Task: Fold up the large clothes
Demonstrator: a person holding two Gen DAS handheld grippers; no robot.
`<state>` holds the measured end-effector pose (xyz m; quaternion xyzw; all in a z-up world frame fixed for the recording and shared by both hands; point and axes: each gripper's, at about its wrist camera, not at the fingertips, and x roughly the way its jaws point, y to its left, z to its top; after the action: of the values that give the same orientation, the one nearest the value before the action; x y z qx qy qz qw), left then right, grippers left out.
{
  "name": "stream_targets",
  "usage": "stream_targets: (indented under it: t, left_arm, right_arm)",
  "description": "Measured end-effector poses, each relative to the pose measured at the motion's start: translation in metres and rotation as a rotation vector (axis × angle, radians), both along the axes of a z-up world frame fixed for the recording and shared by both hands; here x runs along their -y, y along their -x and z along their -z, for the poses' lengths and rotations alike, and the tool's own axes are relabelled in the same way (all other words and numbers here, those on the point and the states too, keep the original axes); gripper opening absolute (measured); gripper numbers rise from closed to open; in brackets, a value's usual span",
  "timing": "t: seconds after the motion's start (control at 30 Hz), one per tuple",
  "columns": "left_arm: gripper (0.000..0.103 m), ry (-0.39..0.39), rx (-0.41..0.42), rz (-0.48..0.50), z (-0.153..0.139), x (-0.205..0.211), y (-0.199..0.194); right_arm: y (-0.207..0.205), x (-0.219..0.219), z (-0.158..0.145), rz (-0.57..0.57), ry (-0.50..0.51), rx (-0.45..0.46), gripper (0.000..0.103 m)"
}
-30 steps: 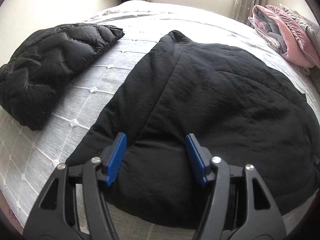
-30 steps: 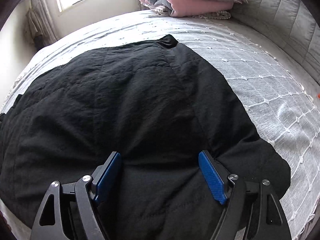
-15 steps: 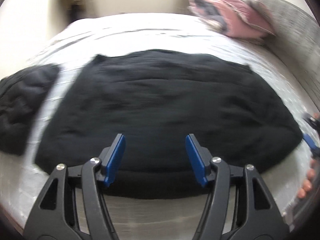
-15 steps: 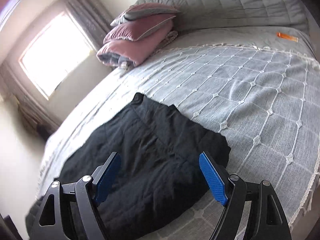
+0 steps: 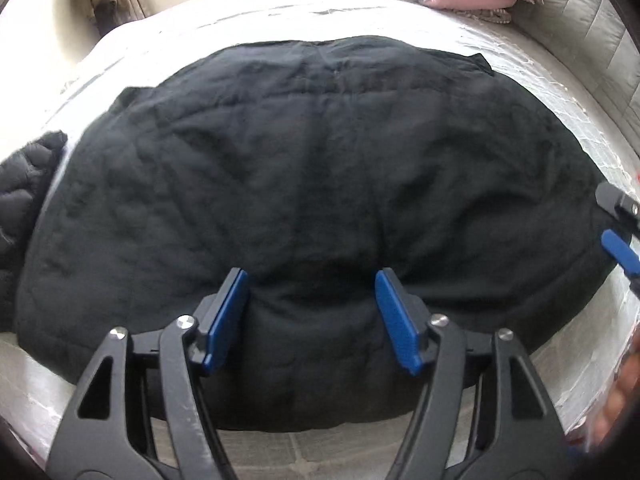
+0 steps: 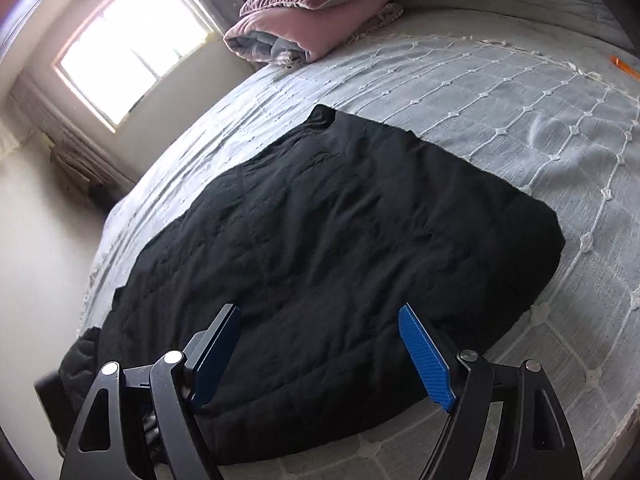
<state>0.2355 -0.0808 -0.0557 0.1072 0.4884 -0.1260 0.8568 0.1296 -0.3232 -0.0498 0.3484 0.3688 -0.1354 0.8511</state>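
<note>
A large black padded garment (image 5: pixel 320 160) lies spread flat on the bed's pale grey cover (image 6: pixel 520 120). My left gripper (image 5: pixel 310 274) is open over the garment's near edge. Its blue fingertips (image 5: pixel 240 280) sit at the cloth, which puckers between them. In the right wrist view the same garment (image 6: pixel 340 240) runs from lower left to its right corner. My right gripper (image 6: pixel 320 308) is open above the near hem with only cloth under it. Its blue pad and black finger also show at the right edge of the left wrist view (image 5: pixel 618 236), beside the garment's right end.
A black quilted jacket (image 5: pixel 24 200) lies folded at the garment's left (image 6: pixel 80 360). Pink and grey bedding (image 6: pixel 316 20) is stacked at the head by the padded headboard (image 5: pixel 600 20). A small orange item (image 6: pixel 624 66) lies far right. A hand (image 5: pixel 624 392) blurs at the right edge.
The left view has swung right along the near edge, so the quilted jacket slid to the left border. The right gripper drew back, rose and rolled, now looking across the garment's right corner.
</note>
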Motion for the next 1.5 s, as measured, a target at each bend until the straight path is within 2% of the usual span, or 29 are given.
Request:
stream_targets:
  t: [0.1, 0.2, 0.3, 0.37, 0.47, 0.53, 0.7, 0.77, 0.9, 1.07, 1.17, 1.23, 1.33, 1.4, 1.5]
  left_arm:
    - [0.066, -0.025, 0.044, 0.023, -0.018, 0.014, -0.011]
    - [0.066, -0.006, 0.023, -0.01, -0.021, 0.018, -0.044]
    - [0.066, -0.058, -0.033, -0.051, 0.003, 0.019, -0.072]
    - [0.068, -0.044, -0.067, -0.064, 0.014, 0.019, -0.077]
    - [0.067, -0.03, -0.081, -0.076, 0.007, 0.02, -0.086]
    - [0.067, -0.023, -0.061, -0.076, -0.005, 0.023, -0.099]
    - [0.067, -0.012, -0.052, -0.116, -0.016, 0.031, -0.15]
    - [0.067, -0.021, -0.059, -0.119, -0.011, 0.033, -0.168]
    - [0.068, -0.033, -0.125, -0.126, 0.017, 0.04, -0.19]
    - [0.068, -0.069, -0.086, -0.124, 0.02, 0.047, -0.184]
    - [0.061, -0.005, -0.08, -0.144, 0.0, 0.035, -0.17]
    - [0.061, 0.089, -0.052, -0.117, -0.021, 0.022, -0.143]
    - [0.061, 0.142, 0.008, -0.094, -0.038, 0.001, -0.09]
    - [0.061, 0.181, -0.011, -0.069, -0.031, -0.012, -0.053]
    - [0.061, 0.238, -0.03, -0.05, -0.019, -0.021, -0.026]
  right_arm:
    - [0.001, -0.003, -0.004, -0.006, -0.005, 0.026, 0.082]
    - [-0.003, -0.006, -0.002, -0.017, -0.006, 0.017, 0.082]
    - [-0.005, -0.009, -0.002, -0.034, -0.014, 0.017, 0.082]
    - [-0.005, -0.011, -0.003, -0.039, -0.006, 0.009, 0.082]
    - [-0.009, -0.015, -0.003, -0.052, 0.018, -0.009, 0.082]
    - [-0.01, -0.016, -0.003, -0.061, 0.011, -0.009, 0.082]
    - [-0.01, -0.015, -0.003, -0.068, -0.017, 0.001, 0.082]
    - [-0.009, -0.014, -0.002, -0.064, -0.029, 0.004, 0.082]
    - [-0.01, -0.015, -0.002, -0.067, -0.027, 0.003, 0.082]
    - [-0.013, -0.018, 0.005, -0.097, -0.038, -0.019, 0.082]
    - [-0.009, -0.012, 0.004, -0.085, -0.058, 0.001, 0.082]
    - [0.0, 0.0, 0.003, -0.038, -0.083, 0.026, 0.082]
    - [0.024, 0.024, -0.003, 0.089, -0.118, 0.097, 0.082]
    - [0.046, 0.042, -0.004, 0.219, -0.126, 0.126, 0.082]
    - [0.083, 0.07, 0.007, 0.446, -0.203, 0.143, 0.082]
